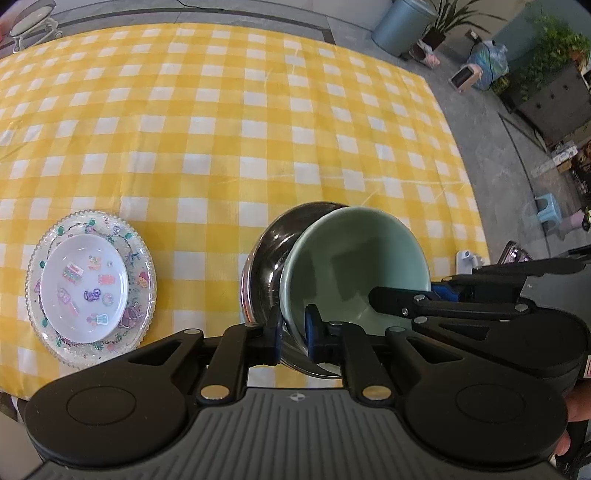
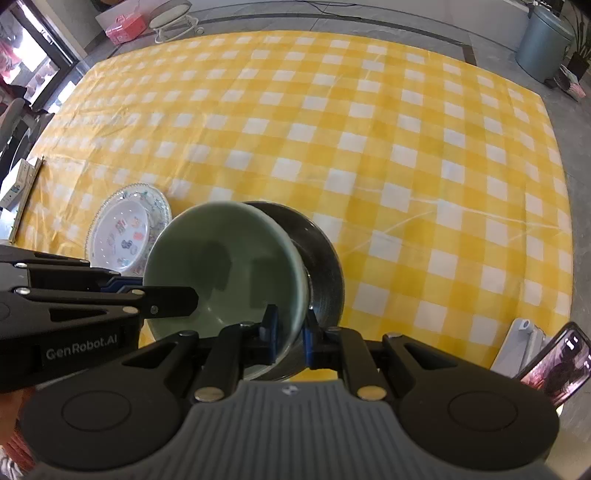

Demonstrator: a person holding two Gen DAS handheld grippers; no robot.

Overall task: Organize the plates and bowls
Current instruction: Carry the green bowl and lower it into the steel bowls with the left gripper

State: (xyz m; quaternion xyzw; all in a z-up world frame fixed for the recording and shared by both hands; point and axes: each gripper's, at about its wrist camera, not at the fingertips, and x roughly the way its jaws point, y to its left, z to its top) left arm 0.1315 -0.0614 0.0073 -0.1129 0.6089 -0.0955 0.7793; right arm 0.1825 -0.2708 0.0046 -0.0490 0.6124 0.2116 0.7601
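A pale green ceramic bowl (image 1: 351, 266) sits tilted inside a steel bowl (image 1: 269, 254) near the table's front edge. My left gripper (image 1: 293, 332) is shut on the steel bowl's near rim. My right gripper (image 2: 288, 328) is shut on the green bowl's (image 2: 221, 266) rim, with the steel bowl (image 2: 325, 273) behind it. The right gripper's finger (image 1: 402, 304) reaches into the green bowl in the left wrist view. A small white plate with stickers (image 1: 85, 288) lies stacked on a clear beaded glass plate (image 1: 142, 258) to the left; the plates also show in the right wrist view (image 2: 125, 232).
The yellow-and-white checked tablecloth (image 1: 221, 129) covers the table. A phone (image 2: 554, 362) leans on a white stand (image 2: 521, 339) at the right front edge. A box (image 2: 18, 184) lies at the left edge. A bin (image 1: 399, 26) and plants stand on the floor beyond.
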